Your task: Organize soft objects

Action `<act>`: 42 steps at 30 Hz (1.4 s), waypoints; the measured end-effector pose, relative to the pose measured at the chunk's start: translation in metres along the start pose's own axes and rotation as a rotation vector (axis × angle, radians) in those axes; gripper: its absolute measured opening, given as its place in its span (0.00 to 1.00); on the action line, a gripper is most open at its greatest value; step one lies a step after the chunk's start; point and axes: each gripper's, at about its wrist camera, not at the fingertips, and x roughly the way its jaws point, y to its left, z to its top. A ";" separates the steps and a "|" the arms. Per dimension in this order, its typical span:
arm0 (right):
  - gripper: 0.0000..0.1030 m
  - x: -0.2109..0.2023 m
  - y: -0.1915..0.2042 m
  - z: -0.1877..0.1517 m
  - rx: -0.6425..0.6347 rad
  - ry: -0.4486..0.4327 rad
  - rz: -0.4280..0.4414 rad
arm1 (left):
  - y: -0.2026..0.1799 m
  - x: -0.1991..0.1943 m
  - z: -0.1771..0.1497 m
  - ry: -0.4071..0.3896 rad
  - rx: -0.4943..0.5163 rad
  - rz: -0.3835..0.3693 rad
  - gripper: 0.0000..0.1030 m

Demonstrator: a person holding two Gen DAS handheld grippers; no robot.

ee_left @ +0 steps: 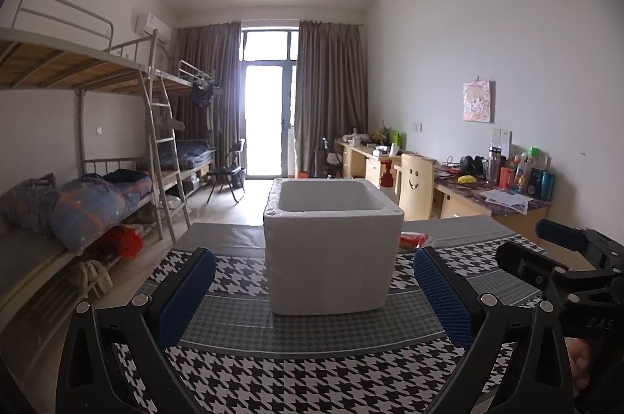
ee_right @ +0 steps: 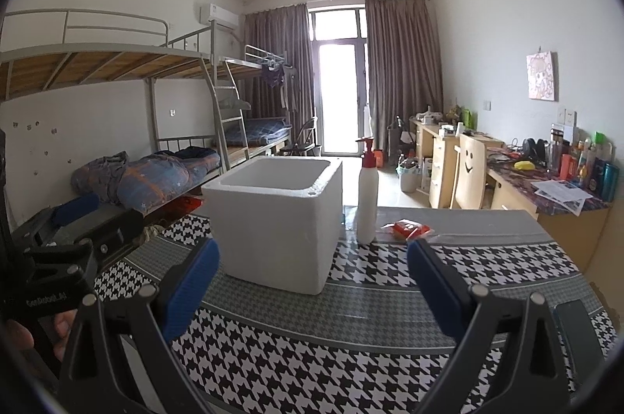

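Note:
A white foam box [ee_left: 331,242] stands open-topped on the houndstooth table cover [ee_left: 312,367]; it also shows in the right wrist view [ee_right: 273,223]. A small red-orange soft packet [ee_right: 409,229] lies on the table right of the box, partly hidden behind it in the left wrist view [ee_left: 415,240]. My left gripper [ee_left: 312,297] is open and empty, just in front of the box. My right gripper [ee_right: 312,289] is open and empty, in front of the box and packet. Each gripper shows at the edge of the other's view.
A white pump bottle with a red top [ee_right: 367,191] stands just right of the box. Bunk beds [ee_left: 78,125] line the left wall. Desks [ee_right: 546,195] with clutter and a smiley-face chair [ee_right: 470,176] line the right wall.

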 end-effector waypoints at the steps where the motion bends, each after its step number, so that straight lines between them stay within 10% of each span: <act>1: 0.96 -0.001 0.000 -0.001 0.003 -0.002 0.000 | 0.000 0.000 -0.002 0.000 -0.001 0.003 0.99; 42: 0.96 -0.017 -0.005 -0.027 0.023 -0.012 -0.042 | -0.014 -0.010 -0.020 0.039 0.024 -0.020 0.99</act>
